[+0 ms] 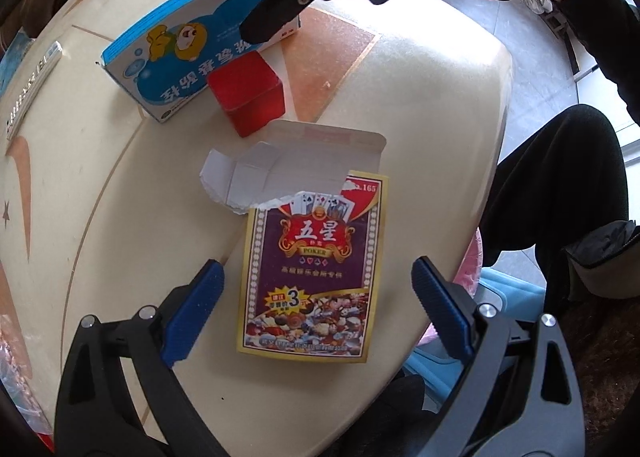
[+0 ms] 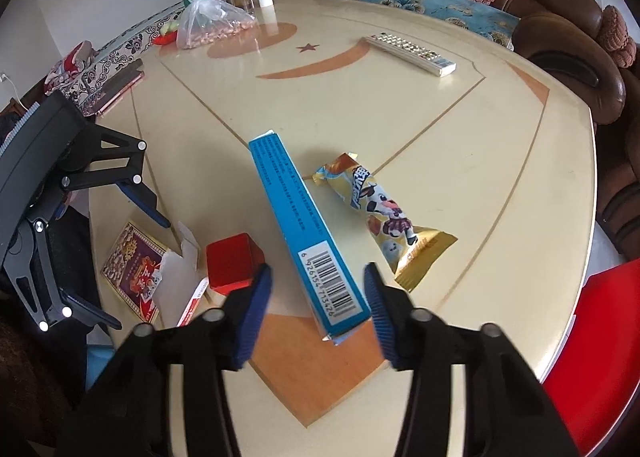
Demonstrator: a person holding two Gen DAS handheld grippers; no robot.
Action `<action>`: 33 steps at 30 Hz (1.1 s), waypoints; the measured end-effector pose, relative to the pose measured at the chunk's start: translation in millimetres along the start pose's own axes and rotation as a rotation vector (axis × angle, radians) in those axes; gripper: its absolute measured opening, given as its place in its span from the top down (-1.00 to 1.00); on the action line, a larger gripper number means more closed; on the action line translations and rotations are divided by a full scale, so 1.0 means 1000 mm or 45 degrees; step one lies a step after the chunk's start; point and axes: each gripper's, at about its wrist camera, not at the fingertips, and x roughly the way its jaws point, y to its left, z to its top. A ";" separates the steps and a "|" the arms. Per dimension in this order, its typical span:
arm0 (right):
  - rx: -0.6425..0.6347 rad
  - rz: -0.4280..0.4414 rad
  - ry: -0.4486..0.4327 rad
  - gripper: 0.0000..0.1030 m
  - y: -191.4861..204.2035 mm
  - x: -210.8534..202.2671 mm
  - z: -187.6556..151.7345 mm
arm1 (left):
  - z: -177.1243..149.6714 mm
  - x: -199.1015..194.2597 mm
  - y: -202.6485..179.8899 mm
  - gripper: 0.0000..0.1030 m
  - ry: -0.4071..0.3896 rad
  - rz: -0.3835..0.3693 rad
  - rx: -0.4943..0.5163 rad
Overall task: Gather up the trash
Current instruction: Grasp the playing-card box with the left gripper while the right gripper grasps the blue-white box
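Note:
A torn playing-card box [image 1: 316,269] lies flat on the cream table, its white flap open; it also shows in the right wrist view [image 2: 134,269]. My left gripper [image 1: 316,297] is open, its blue fingers on either side of the box, just above it. A blue medicine box [image 2: 304,233] stands on its long edge; in the left wrist view [image 1: 188,57] it lies behind a red cube [image 1: 248,91]. My right gripper [image 2: 318,305] is open, straddling the blue box's barcode end. A yellow snack wrapper [image 2: 384,217] lies right of it.
A remote control [image 2: 412,53], a plastic bag of nuts [image 2: 212,23], jars and a phone [image 2: 120,87] sit at the table's far side. A brown sofa [image 2: 560,37] lies beyond. The person's dark legs [image 1: 560,185] and a pink-lined bin [image 1: 472,273] are at the table's near edge.

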 end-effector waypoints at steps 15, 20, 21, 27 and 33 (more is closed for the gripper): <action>0.088 -0.121 -0.060 0.43 0.006 -0.004 -0.009 | 0.005 -0.001 0.004 -0.25 0.015 0.103 -0.092; 0.114 -0.181 -0.108 0.54 0.014 -0.016 -0.012 | 0.001 -0.001 0.005 -0.23 -0.002 0.126 -0.149; 0.114 -0.207 -0.117 0.56 0.016 -0.019 -0.012 | 0.000 -0.002 0.007 -0.23 -0.005 0.137 -0.165; 0.145 -0.284 -0.139 0.58 0.022 -0.027 -0.013 | -0.007 -0.001 0.015 -0.22 -0.016 0.148 -0.286; 0.165 -0.353 -0.197 0.58 0.034 -0.039 -0.013 | -0.016 -0.004 0.024 -0.22 -0.029 0.167 -0.379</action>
